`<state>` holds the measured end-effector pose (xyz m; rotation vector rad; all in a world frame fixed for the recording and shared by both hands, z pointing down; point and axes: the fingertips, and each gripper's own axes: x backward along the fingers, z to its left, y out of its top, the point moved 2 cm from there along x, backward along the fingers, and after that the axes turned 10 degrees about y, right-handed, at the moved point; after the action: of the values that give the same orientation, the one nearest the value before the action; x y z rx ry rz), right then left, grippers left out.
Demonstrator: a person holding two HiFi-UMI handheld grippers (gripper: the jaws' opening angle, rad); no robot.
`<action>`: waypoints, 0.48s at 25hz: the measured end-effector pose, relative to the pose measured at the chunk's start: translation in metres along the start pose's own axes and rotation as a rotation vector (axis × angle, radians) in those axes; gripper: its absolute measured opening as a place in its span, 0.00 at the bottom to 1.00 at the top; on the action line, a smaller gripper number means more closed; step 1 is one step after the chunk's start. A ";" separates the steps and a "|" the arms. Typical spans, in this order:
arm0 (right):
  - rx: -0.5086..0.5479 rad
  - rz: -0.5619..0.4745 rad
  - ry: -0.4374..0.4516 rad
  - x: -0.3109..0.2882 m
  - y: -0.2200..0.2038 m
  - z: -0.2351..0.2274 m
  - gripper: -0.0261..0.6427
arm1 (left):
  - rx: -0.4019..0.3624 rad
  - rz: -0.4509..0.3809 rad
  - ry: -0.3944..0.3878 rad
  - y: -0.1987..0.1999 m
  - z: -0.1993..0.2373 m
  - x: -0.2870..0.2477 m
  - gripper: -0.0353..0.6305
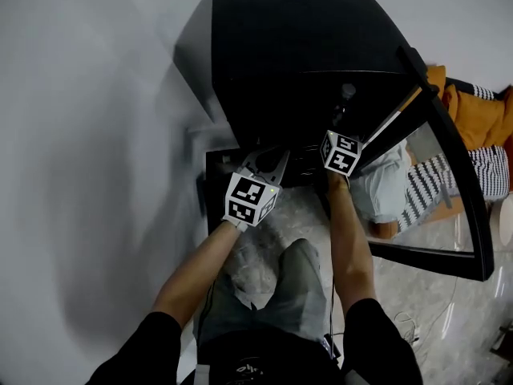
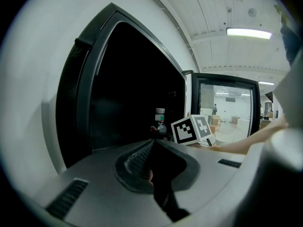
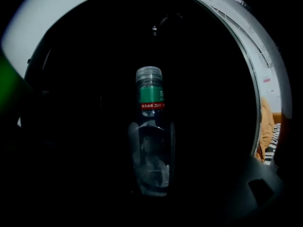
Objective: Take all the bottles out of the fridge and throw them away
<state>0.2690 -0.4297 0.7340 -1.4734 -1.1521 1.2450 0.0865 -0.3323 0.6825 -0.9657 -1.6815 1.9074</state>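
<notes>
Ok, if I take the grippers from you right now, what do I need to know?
Left gripper: shut, empty, in front of the black fridge.
Right gripper: open, empty, aimed at the clear plastic bottle with a green label.
That bottle stands upright inside; the glass door is open.
Done: nothing held yet. To do: grab it, bin it. No bin in view.

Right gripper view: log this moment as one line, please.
fridge open | bottle upright inside | right gripper open, facing bottle | left gripper shut, empty
</notes>
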 end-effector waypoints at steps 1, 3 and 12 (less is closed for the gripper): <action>-0.003 -0.001 -0.002 -0.004 -0.002 -0.002 0.54 | 0.002 -0.003 0.003 -0.002 0.001 -0.002 0.06; 0.002 -0.001 -0.013 -0.010 -0.005 -0.006 0.54 | 0.005 -0.003 0.007 -0.007 0.004 -0.006 0.06; 0.041 -0.015 -0.009 -0.015 -0.008 0.003 0.50 | 0.015 0.001 0.033 -0.012 0.020 -0.007 0.06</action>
<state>0.2645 -0.4429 0.7446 -1.4279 -1.1349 1.2592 0.0755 -0.3486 0.6959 -0.9874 -1.6455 1.8917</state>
